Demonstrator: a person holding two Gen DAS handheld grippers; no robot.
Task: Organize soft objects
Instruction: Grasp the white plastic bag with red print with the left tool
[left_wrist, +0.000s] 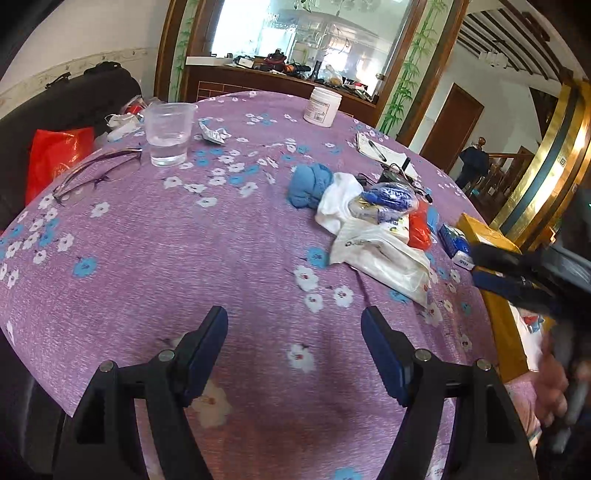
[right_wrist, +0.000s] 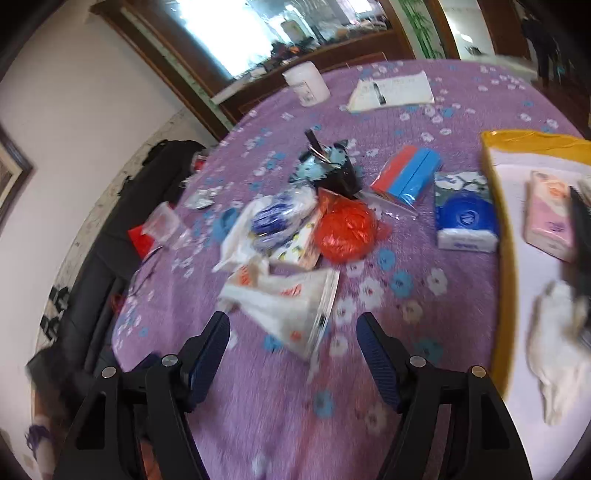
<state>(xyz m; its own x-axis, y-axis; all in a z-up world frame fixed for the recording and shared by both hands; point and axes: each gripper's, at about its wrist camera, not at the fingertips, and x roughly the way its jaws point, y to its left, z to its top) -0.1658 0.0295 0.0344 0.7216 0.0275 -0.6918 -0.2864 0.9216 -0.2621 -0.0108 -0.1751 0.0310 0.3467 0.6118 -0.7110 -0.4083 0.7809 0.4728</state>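
Both claws are standing open and empty over the counter (right_wrist: 461, 295): my right claw (right_wrist: 293, 345) is hovering just before the white plastic bag (right_wrist: 291, 306), whose long axis is running away to the upper left. My left claw (left_wrist: 294, 343) is farther, the bag (left_wrist: 384, 258) lying ahead to its right, so the right one is nearer, I judge.

We record a purple tablecloth (left_wrist: 184, 258) with white and blue flowers, a crumpled red bag (right_wrist: 345, 230), a yellow-rimmed tray (right_wrist: 506, 258).

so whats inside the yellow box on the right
In the yellow box: a pink tissue pack and a crumpled white cloth. Its far right side is cut off and blurred.
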